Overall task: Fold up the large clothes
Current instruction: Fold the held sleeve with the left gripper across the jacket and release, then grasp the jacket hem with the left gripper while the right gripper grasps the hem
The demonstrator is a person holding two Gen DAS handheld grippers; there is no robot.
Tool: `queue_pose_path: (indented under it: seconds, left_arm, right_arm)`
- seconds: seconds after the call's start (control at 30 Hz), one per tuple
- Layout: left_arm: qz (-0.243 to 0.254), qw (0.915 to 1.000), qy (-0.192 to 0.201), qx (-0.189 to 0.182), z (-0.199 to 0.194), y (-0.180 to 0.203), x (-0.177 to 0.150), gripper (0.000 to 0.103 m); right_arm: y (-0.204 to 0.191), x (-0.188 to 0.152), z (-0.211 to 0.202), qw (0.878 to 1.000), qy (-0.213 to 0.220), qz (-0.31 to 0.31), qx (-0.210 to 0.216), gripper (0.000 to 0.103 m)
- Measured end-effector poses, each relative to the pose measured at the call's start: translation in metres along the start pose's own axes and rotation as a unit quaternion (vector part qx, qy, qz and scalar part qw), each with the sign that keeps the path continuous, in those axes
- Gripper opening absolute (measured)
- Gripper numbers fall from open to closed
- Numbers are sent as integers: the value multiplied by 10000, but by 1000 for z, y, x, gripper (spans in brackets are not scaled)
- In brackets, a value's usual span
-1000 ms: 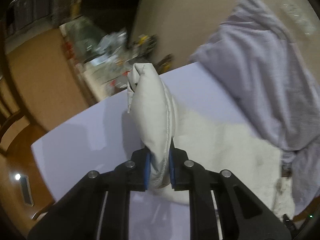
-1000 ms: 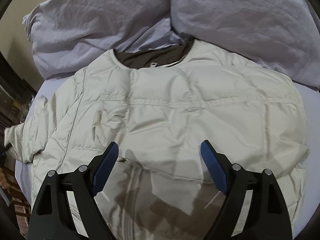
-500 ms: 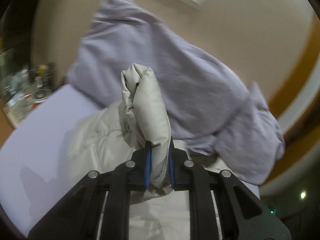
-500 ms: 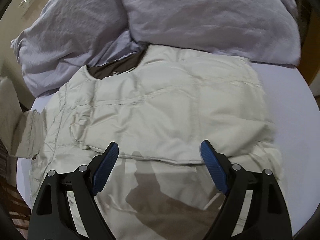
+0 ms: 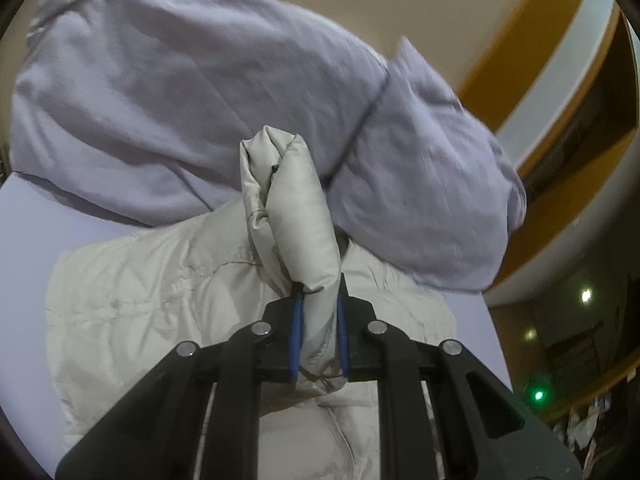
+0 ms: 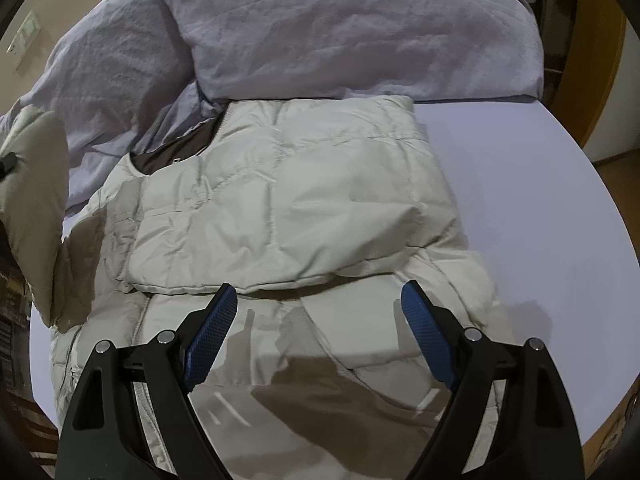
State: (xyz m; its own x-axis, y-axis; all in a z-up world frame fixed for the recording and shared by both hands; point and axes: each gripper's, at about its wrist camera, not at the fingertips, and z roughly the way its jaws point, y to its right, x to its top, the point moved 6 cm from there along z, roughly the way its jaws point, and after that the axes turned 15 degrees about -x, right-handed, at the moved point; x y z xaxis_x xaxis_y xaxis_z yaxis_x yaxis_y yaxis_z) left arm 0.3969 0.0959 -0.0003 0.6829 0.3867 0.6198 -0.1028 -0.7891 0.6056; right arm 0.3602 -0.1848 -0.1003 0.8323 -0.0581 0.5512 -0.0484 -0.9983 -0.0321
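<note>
One jacket (image 6: pixel 280 208): left gripper (image 5: pixel 319 336) fingers clamp its sleeve (image 5: pixel 296 216), right gripper (image 6: pixel 316 320) fingers gape empty.

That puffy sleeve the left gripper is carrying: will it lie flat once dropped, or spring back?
The sleeve looks padded and bulges above the left gripper, so it probably springs up somewhat. Its smooth shell may slide on the jacket.

A quilted, faintly sheened cream puffer jacket (image 6: pixel 280 200) of smooth synthetic cloth lies on a matt lavender bed sheet (image 6: pixel 520 184), beside a crumpled, softly textured lilac duvet (image 6: pixel 340 28). Matt black plastic grippers carry blue, finely ribbed pads (image 6: pixel 210 344) and bright metal rivets (image 6: pixel 473 334).
</note>
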Motion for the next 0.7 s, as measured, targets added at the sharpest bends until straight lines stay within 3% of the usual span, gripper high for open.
queue_pose_path:
  seconds: [0.37, 0.5, 0.53, 0.63, 0.7]
  left_arm:
    - [345, 9940, -1020, 169, 64, 10, -56, 16]
    - [408, 9913, -1223, 268, 73, 10, -65, 26]
    - [439, 9912, -1218, 258, 73, 11, -65, 27]
    - [560, 9914, -1147, 274, 70, 14, -58, 42]
    - [629, 9915, -1078, 362, 68, 13, -51, 44]
  right_arm:
    - [-2, -7, 7, 9999, -129, 24, -63, 86]
    - [-4, -7, 7, 9999, -128, 20, -75, 86]
    - [-4, -6, 7, 9999, -122, 23, -81, 86]
    - [-2, -6, 6, 9999, -111, 47, -102, 86]
    - [-1, -6, 5, 9999, -100, 67, -112, 86]
